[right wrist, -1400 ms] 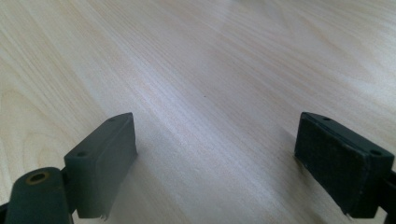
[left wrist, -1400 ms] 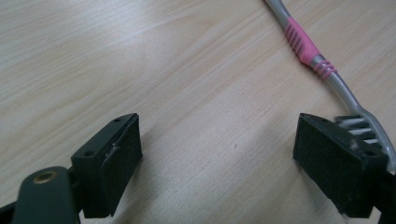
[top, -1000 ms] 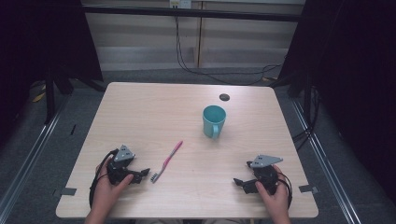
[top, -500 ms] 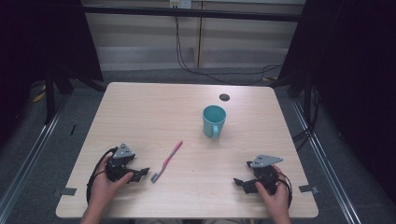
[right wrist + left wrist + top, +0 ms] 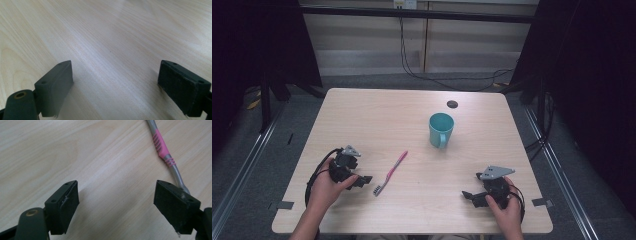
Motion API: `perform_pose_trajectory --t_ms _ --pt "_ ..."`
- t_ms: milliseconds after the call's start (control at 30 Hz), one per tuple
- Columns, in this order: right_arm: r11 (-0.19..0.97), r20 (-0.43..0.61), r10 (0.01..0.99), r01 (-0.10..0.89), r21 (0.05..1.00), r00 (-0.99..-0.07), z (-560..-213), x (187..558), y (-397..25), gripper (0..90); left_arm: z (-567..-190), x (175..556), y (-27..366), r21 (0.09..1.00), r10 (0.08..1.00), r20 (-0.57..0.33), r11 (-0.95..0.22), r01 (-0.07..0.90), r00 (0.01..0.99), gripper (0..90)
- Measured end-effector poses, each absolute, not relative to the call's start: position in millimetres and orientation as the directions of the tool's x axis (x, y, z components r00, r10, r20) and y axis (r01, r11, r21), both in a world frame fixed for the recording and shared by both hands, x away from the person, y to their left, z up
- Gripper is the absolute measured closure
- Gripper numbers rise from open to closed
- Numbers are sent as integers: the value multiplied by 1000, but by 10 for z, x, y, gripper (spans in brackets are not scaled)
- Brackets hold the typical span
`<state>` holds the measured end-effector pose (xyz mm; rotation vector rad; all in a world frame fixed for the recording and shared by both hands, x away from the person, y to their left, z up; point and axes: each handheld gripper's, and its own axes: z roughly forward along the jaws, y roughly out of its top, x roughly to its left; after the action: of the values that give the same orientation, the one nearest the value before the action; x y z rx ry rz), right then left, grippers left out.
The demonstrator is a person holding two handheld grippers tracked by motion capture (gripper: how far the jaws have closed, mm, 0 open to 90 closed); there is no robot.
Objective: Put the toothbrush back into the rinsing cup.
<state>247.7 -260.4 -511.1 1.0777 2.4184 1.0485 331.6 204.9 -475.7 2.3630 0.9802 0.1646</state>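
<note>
Lying just beside the gaping left tongs [image 5: 364, 179], a pink toothbrush [image 5: 390, 172], right tongs [image 5: 469, 195] likewise spread

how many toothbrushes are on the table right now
1. The pink and grey toothbrush lies flat on the table, just beside the open left gripper, with the teal mug farther back. None seems hidden.

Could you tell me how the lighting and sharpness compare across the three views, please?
High view: the table is evenly lit and fairly sharp, the surroundings dark. Left gripper view: soft glare on the wood, the toothbrush crisp, the left tool casting faint shadows. Right gripper view: a pale sheen runs across the grain, and the right tool looks slightly soft.
</note>
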Motion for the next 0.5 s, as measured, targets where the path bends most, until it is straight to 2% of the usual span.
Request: perform_pose_trajectory --t_ms 267,500 --pt "454 27 736 522 722 -677 -5111 2477 -2604 123 -4653 3384 1988 508 669 -113 -596 622 734 190" --pt "455 26 735 522 722 -677 -5112 2478 -2605 123 -4580 3407 1827 488 635 -99 -640 594 766 227"
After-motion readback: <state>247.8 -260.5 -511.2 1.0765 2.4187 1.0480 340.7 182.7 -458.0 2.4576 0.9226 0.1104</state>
